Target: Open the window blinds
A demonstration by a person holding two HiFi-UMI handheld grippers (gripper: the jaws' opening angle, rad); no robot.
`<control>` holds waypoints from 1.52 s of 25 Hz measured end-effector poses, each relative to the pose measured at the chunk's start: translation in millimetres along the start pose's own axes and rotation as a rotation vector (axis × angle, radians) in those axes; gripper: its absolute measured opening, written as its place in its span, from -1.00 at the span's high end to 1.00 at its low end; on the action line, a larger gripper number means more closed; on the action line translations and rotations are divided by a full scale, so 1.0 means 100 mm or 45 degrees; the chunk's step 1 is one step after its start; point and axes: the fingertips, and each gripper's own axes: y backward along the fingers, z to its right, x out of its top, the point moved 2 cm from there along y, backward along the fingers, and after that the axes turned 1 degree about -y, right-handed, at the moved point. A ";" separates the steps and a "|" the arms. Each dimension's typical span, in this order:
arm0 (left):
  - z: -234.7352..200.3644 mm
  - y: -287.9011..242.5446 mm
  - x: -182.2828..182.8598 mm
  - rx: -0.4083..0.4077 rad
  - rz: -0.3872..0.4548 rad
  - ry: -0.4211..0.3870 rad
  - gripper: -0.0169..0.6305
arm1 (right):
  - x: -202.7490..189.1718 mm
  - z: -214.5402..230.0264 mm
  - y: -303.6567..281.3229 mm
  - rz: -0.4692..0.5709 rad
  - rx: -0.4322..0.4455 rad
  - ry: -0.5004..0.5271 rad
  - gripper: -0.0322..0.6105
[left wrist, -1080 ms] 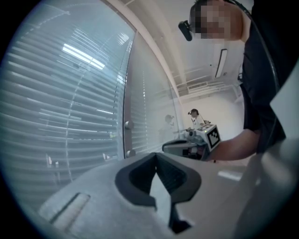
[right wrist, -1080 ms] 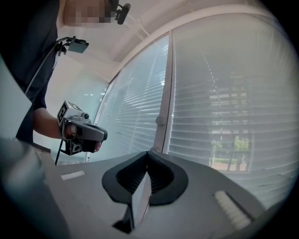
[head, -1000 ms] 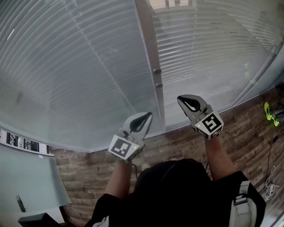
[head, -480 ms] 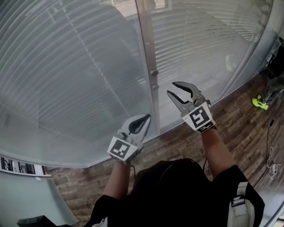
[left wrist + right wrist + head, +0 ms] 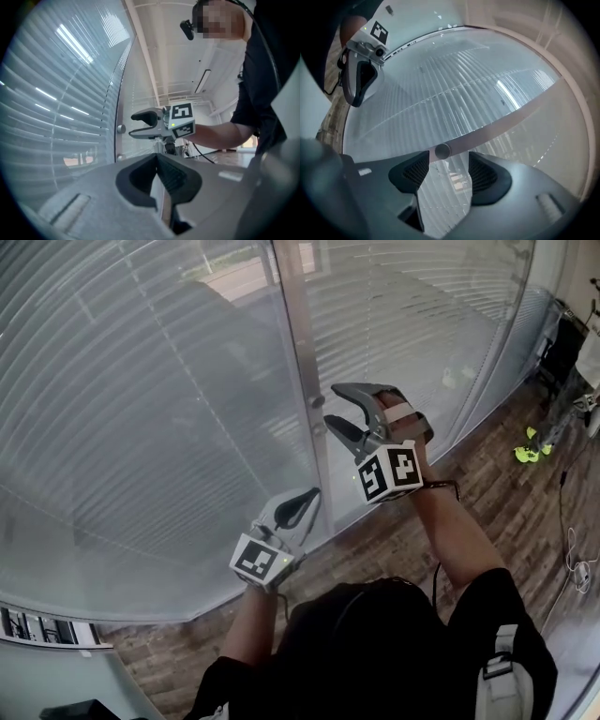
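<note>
Closed slatted blinds (image 5: 159,399) hang behind the glass on both sides of a grey upright frame post (image 5: 292,343). Two small round knobs sit on that post, the upper knob (image 5: 317,401) (image 5: 442,151) (image 5: 121,128) just in front of my right gripper (image 5: 332,406) (image 5: 447,164) (image 5: 132,125). Its jaws have just been opening; they stand wide apart and hold nothing, with the knob close ahead of the tips. My left gripper (image 5: 292,507) (image 5: 158,168) (image 5: 355,101) waits lower down, beside the post, shut and empty.
Wood-plank floor (image 5: 487,493) runs along the foot of the window. Yellow-green things (image 5: 525,451) lie on it at the right, with a white cable (image 5: 574,568) and dark equipment (image 5: 562,334) nearby. A pale cabinet edge (image 5: 47,638) shows at the lower left.
The right gripper rose, rolled over and opened from shut to wide, coming up to the post's knobs. The left gripper stayed shut and barely shifted.
</note>
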 end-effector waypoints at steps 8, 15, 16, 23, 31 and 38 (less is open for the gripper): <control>-0.02 0.13 -0.06 0.004 0.045 -0.018 0.93 | 0.06 -0.08 -0.22 -0.059 0.012 0.104 0.12; -0.08 0.27 -0.01 0.041 0.059 -0.035 0.93 | 0.06 -0.09 -0.31 -0.114 -0.032 0.172 0.43; -0.08 0.28 0.00 0.042 0.058 -0.027 0.93 | 0.06 -0.11 -0.32 -0.121 -0.028 0.185 0.50; -0.06 0.30 0.02 0.043 0.052 0.010 0.93 | 0.06 -0.11 -0.33 -0.135 -0.030 0.134 0.51; -0.07 0.35 0.02 0.046 0.039 0.027 0.93 | 0.06 -0.07 -0.31 -0.114 -0.018 -0.114 0.51; -0.08 0.43 -0.04 0.061 0.016 0.032 0.93 | 0.06 -0.03 -0.30 -0.078 -0.041 -0.427 0.51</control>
